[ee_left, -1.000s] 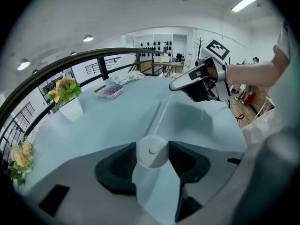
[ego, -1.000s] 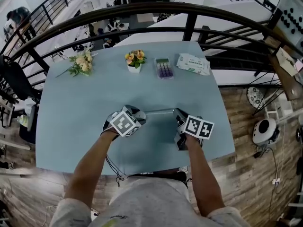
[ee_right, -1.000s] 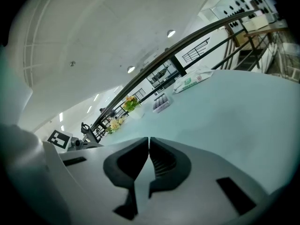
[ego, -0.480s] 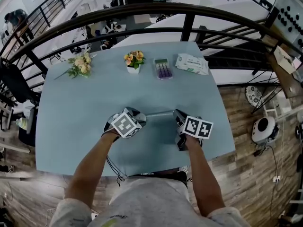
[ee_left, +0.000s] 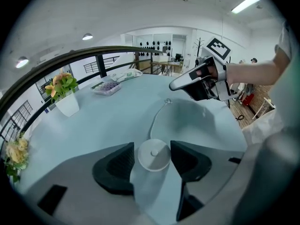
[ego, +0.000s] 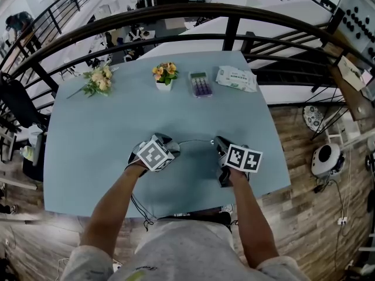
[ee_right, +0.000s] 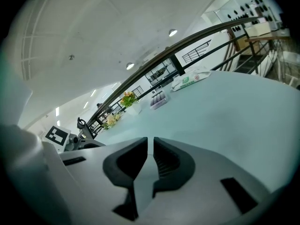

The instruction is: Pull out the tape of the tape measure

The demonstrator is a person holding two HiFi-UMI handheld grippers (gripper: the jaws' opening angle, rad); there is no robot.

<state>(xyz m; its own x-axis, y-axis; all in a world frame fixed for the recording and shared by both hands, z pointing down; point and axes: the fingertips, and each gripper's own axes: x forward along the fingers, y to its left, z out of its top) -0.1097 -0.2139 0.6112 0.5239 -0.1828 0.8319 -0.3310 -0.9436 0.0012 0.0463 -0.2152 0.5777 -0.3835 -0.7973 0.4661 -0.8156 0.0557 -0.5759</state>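
My left tool [ego: 174, 147] has just been opening, loose round the tape measure [ee_left: 153, 156]; my right tool [ee_right: 150, 144] is closed, empty. Unheld, the tape [ee_left: 156, 119] may reel back.

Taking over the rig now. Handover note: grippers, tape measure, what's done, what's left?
Left gripper: jaws apart and have just been opening. The round tape measure sits on the table between them, and the pads look barely off it.
Right gripper: shut, nothing between the jaws.
Tape: pulled out, lying in a slack curve on the table. Its ring end is loose, clear of the right gripper.
Done: tape is out.
Left: probably just lift both grippers clear.
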